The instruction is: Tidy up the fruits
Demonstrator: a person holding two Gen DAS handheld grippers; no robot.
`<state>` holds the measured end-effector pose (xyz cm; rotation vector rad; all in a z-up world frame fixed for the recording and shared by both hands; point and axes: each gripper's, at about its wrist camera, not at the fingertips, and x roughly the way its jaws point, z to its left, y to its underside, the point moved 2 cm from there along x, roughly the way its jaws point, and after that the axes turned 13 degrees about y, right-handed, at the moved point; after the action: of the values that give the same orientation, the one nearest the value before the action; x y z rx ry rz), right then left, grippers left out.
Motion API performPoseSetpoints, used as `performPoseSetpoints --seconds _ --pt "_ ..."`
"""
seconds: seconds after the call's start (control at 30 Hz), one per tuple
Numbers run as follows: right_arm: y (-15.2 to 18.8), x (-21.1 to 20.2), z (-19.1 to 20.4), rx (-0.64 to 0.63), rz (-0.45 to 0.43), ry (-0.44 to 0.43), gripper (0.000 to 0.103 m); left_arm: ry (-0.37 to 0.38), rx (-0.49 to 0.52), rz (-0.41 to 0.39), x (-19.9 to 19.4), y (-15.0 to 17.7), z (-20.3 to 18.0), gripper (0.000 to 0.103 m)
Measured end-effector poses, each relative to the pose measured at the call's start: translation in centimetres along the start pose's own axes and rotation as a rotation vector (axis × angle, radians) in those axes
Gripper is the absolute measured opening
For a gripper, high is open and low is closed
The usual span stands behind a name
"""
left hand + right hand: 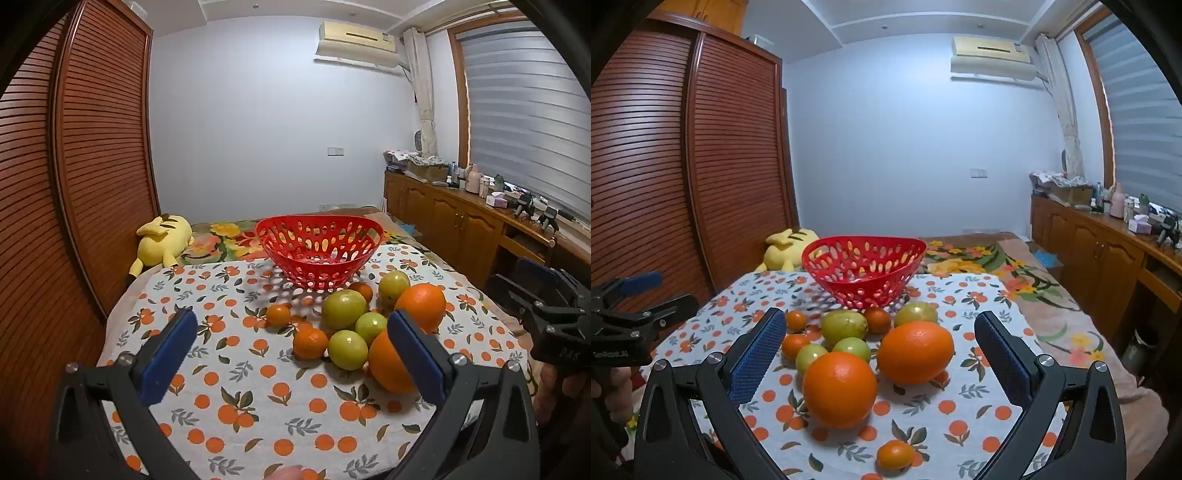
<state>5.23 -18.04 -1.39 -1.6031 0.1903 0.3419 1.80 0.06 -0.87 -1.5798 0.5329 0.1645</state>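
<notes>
A red perforated basket (320, 275) (864, 291) stands at the far side of the orange-print cloth, and nothing shows inside it. In front of it lies a loose cluster of fruit: two large oranges (839, 387) (915, 350), several green fruits (343, 309) (844, 326) and several small tangerines (278, 315) (795, 319). One more tangerine (894, 455) sits alone near the front. My left gripper (291, 326) is open, short of the cluster, with nothing between its blue pads. My right gripper (881, 325) is open too, and the two large oranges lie just ahead of its fingers, untouched.
The cloth (240, 387) covers a low surface over a bed with a floral blanket (1027, 280). A yellow plush toy (162, 242) lies behind it on the left, by a slatted wooden wardrobe (92, 166). On the right runs a cluttered wooden cabinet (461, 214).
</notes>
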Motion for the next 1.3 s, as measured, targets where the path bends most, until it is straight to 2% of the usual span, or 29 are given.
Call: performPoseSetpoints --seconds 1.3 --pt "0.0 -0.5 0.5 -0.003 -0.005 0.002 0.103 0.007 0.002 -0.02 -1.5 -0.5 -0.4 0.103"
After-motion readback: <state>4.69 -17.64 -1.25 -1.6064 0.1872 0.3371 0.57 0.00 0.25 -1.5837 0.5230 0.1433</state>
